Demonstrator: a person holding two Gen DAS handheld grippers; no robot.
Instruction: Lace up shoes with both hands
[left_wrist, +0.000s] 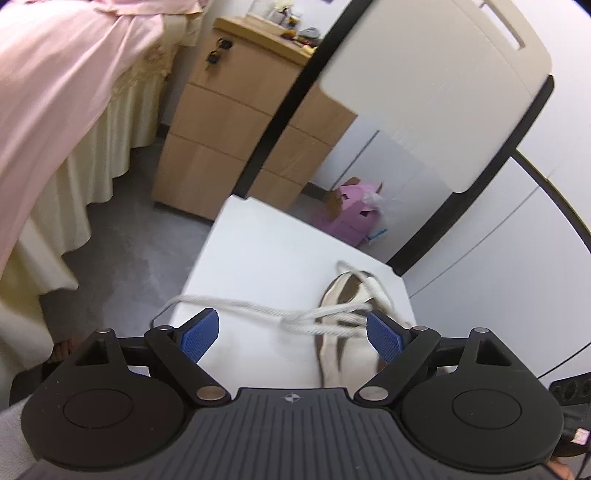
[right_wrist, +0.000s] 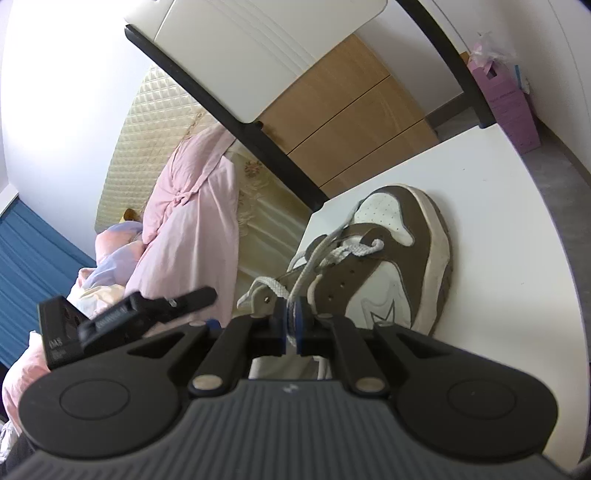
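**Two grippers, one lace: right pinching, left spread**

Two grippers are at work on the brown-and-white shoe (right_wrist: 391, 258), which lies on its side on the white table (right_wrist: 498, 236), toe pointing away from you in the right wrist view; its white sole faces the right of that picture.

Your right gripper (right_wrist: 290, 325) has its blue pads (right_wrist: 281, 326) pressed nearly together on a strand of the white lace (right_wrist: 314, 266); the strand runs up from between the pads toward the eyelets, where other loops of lace cross the tongue; the jaws sit just beside the shoe's collar.

Your left gripper (left_wrist: 291, 334) stands spread wide, its blue pads (left_wrist: 199, 338) well apart; nothing is clamped between them. In the left wrist view the lace (left_wrist: 258, 308) stretches across the gap ahead of the jaws, from the table's left edge to a bundle of loops near the right-hand pad; whether it brushes that pad you cannot tell, since the picture is blurred there. The shoe (left_wrist: 347, 314) lies just beyond the right finger in that view, on the table (left_wrist: 266, 251).

Beyond the table stand a wooden drawer cabinet (left_wrist: 236, 133), a white chair back (left_wrist: 436, 88) with a black frame, a pink box (left_wrist: 354, 214) on the grey floor (left_wrist: 122, 258), and a bed draped in pink cloth (left_wrist: 62, 85).
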